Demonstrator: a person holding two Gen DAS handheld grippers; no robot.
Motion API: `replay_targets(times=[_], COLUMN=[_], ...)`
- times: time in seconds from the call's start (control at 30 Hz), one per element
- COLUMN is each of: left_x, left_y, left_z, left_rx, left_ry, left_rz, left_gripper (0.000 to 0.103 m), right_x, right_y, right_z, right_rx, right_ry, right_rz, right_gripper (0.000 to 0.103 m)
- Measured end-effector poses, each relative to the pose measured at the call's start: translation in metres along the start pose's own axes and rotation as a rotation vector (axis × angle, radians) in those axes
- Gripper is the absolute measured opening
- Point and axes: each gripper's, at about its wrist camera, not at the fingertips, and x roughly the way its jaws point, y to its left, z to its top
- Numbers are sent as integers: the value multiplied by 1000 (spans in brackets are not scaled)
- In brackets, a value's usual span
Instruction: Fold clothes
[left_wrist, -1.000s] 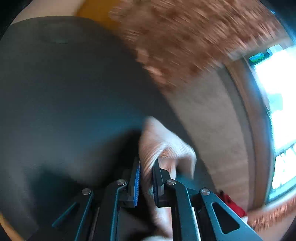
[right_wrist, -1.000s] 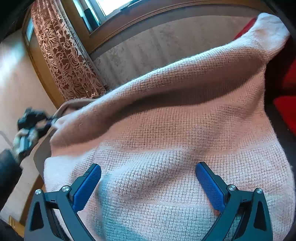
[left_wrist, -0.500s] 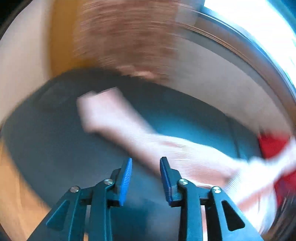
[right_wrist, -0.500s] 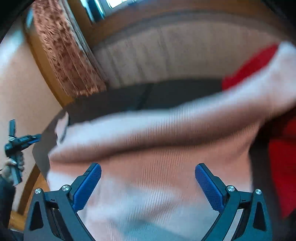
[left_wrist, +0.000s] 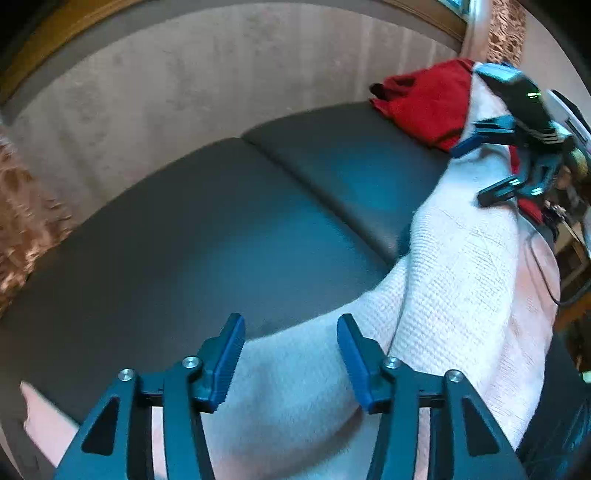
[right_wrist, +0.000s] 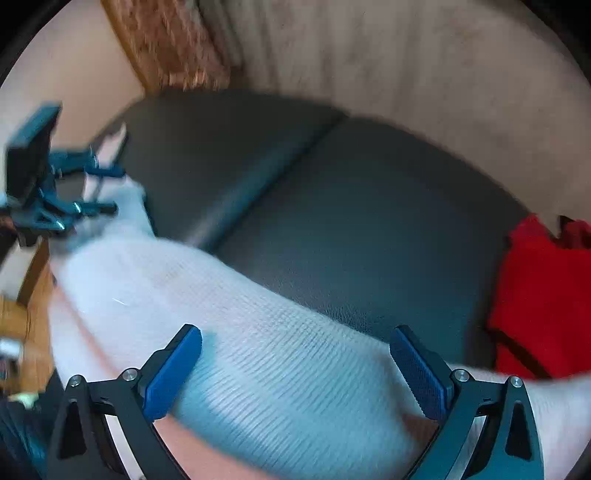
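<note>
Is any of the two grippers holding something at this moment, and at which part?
Nothing is held. The left gripper and the right gripper are both open above the pale knit sweater, which lies loose on the dark cushion.

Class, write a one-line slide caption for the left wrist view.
Open left gripper over a pale knit garment on a dark cushion.
</note>
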Motion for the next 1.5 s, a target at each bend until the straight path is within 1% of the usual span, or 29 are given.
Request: replay_targets(times=[0.07, 0.17, 0.2, 0.23, 0.3, 0.33, 0.37, 0.4, 0.47, 0.5, 0.53, 0.6, 0.63, 0.7, 0.77, 0.87, 0.9, 0.97, 1.0, 1.07, 1.13, 1.17, 1.2, 1.23, 1.3, 1.37, 1.4, 1.43, 1.5], left_x=[18, 42, 47, 49, 49, 48, 45, 41, 32, 27, 22, 8, 0, -19, -46, -97, -109, -122, -123, -107, -83, -71, -59, -52, -43, -55, -62, -70, -85], left_y=[7, 0, -3, -4, -4, -5, -9, -15, -24, -28, -33, -34, -31, -23, -15, 6, 24, 62, 70, 85, 93, 96, 99, 103, 113, 111, 108, 106, 101], left_z=[10, 11, 10, 9, 6, 4, 1, -3, -10, -14, -17, -27, -31, -36, -34, -31, -27, -8, 2, 27, 31, 31, 31, 26, 13, -20, -38, -56, -92], left_rx=[37, 91, 93, 70, -21, -46, -45, -45, -72, -104, -136, -229, -283, -385, -462, -564, -589, -632, -647, -674, -689, -695, -701, -727, -801, -857, -884, -911, -964], left_ry=[40, 116, 125, 121, 128, 123, 103, 79, 32, 8, -17, -86, -128, -215, -317, -491, -546, -639, -662, -656, -564, -511, -457, -429, -400, -403, -409, -414, -424], left_rz=[-19, -39, -48, -64, -102, -112, -104, -95, -82, -74, -65, -57, -53, -44, -14, 54, 81, 132, 168, 250, 285, 298, 311, 288, 208, 177, 166, 156, 134], left_gripper=[65, 67, 68, 68, 68, 68, 65, 60, 22, 20, 16, 15, 15, 14, 14, 13, 13, 13, 13, 14, 16, 18, 18, 18, 18, 18, 18, 18, 18], right_x=[17, 28, 29, 29, 28, 26, 24, 22, 11, 5, -1, -15, -22, -35, -48, -82, -93, -111, -117, -115, -111, -105, -99, -92, -80, -67, -62, -62, -54], right_y=[-5, -15, -17, -18, -17, -15, -13, -9, 3, 10, 17, 31, 37, 42, 47, 51, 52, 53, 52, 40, 30, 29, 29, 28, 27, 27, 27, 31, 43], right_z=[6, 5, 3, 0, -8, -12, -16, -21, -29, -34, -37, -40, -42, -36, -29, -3, 5, 20, 27, 39, 48, 44, 40, 36, 28, 20, 14, 0, -22], right_rx=[-22, 26, 36, 45, 61, 59, 57, 57, 51, 47, 43, 30, 24, 19, 15, 13, 12, 15, 23, 86, 146, 163, 179, 195, 227, 258, 270, 267, 255], right_ry=[69, 117, 122, 120, 107, 99, 91, 81, 50, 30, 12, -23, -42, -78, -119, -262, -311, -405, -447, -486, -518, -508, -498, -489, -469, -448, -441, -444, -442], right_rz=[19, 83, 96, 104, 107, 104, 99, 90, 77, 71, 66, 35, 16, -8, -33, -100, -129, -215, -252, -280, -300, -278, -256, -234, -190, -146, -123, -97, -60], right_gripper=[103, 103, 103, 103, 103, 103, 103, 102, 89, 71, 46, 28, 25, 22, 21, 20, 19, 15, 14, 14, 16, 18, 24, 27, 28, 36, 47, 57, 63])
